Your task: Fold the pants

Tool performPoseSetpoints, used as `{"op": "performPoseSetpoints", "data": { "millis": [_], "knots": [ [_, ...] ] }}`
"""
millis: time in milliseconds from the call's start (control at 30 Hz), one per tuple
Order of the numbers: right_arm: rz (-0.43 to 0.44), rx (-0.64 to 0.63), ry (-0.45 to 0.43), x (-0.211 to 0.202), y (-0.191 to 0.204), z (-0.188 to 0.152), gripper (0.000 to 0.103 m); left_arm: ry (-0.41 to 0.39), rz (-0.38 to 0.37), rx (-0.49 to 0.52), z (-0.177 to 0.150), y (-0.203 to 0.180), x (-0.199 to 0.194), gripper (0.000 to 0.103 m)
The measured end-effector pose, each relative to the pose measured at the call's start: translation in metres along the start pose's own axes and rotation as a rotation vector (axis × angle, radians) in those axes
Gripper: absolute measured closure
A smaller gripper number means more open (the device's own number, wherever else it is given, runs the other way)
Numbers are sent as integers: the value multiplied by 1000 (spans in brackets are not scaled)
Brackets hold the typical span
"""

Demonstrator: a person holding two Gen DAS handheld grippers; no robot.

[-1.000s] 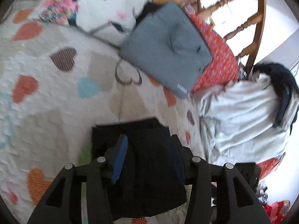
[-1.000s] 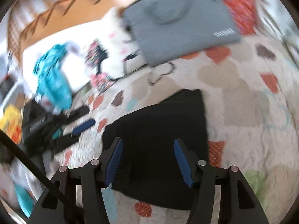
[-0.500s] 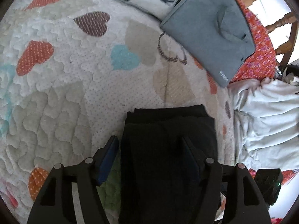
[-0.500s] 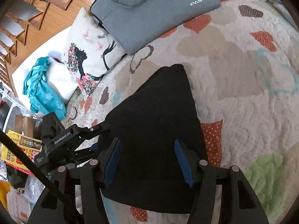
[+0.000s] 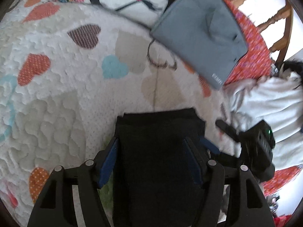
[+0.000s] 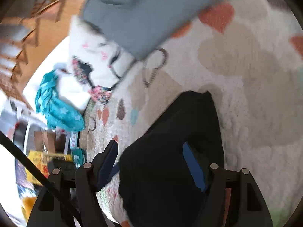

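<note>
On the heart-patterned quilt (image 5: 62,98) the black pants (image 5: 159,151) lie as a compact folded block, tidier than a second ago. The left gripper (image 5: 151,158) and right gripper (image 6: 151,162) both hang spread wide above them, gripping nothing, so the folding looks essentially finished; the grey laptop bag (image 5: 198,37) lies well apart.

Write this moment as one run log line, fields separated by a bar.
pants: black, folded on heart quilt | left gripper: open, over pants | right gripper: open, over pants | grey bag: beyond
</note>
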State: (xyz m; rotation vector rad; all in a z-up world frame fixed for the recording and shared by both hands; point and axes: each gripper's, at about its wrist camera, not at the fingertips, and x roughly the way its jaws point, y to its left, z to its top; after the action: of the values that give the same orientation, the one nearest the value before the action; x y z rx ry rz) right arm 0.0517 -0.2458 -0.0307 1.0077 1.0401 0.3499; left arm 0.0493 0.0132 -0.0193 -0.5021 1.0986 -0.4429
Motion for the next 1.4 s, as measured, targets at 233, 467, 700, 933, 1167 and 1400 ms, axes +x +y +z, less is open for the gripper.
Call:
{"op": "performPoseSetpoints", "data": {
  "millis": [233,467,700,933,1167,1400],
  "knots": [
    [-49,-12,-77,1,-7,21,28,52,-7,-30,4,11,15,33],
    [-99,-94,-130,-28,14,8,27,-77,-2,-9,7,3,-27,33],
    [-246,-281,-180,-78,36,-24,27,-499,309,215,-18,-45,-110,32],
    [-267,-367,-179,-109,59,-47,25,-748,459,356,-62,-79,-145,0],
    [-326,-346,-147,-99,44,-45,24,-504,416,298,-59,-65,-108,0],
    [-311,-296,-86,-79,18,-42,24,-214,114,23,-38,-5,-69,0]
  ]
}}
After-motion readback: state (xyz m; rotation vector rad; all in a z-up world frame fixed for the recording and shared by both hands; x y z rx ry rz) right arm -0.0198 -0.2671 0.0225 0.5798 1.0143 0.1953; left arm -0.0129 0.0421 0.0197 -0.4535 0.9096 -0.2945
